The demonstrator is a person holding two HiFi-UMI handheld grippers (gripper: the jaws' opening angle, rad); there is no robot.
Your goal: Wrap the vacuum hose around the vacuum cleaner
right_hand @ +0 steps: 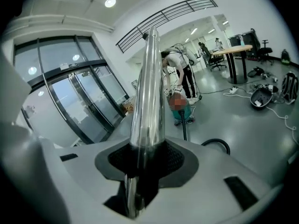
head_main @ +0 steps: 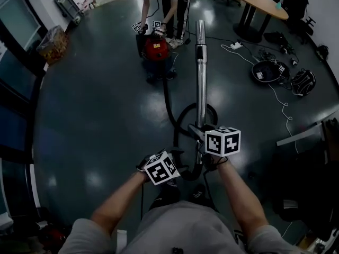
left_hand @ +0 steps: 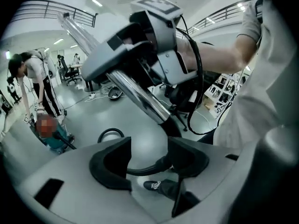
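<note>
Vacuum hose (head_main: 169, 102): black, flexible, lying on the dark floor (head_main: 90, 120). Status: not yet wrapped.

Near end: the hose joins the black bend at the foot of the chrome wand (head_main: 201, 73), just in front of the holder. It makes one loose loop on the floor beneath the wand.

Left hand-held gripper (left_hand: 149, 148): jaws wide apart, nothing pressed between the pads. A stretch of hose shows beyond the gap, lower down and untouched. Empty.

Right hand-held gripper (right_hand: 147, 160): clamped on the wand near its lower end, one pad on either side of the tube. The wand slants up and away from the holder, its far end clear of the floor.

Middle ground: the hose leaves the loop and runs in a single line across the floor, with no further coils.

Far end: vacuum cleaner (head_main: 157, 49), red body on a dark base, standing well apart from the holder. The hose reaches its lower front. A second person (head_main: 172, 1) bends over it, hands at its top. No turn of hose lies round the body, as far as I can tell from here.

Beyond, to the right: round counter (head_main: 265, 4) and a white cable (head_main: 276, 95) on the floor. Neither belongs to the job.

Progress, as I judge it: opening stage.
- Done: wand in hand.
- Left: bring wand and slack to the cleaner, wind the full length round its body, and stow the wand.
</note>
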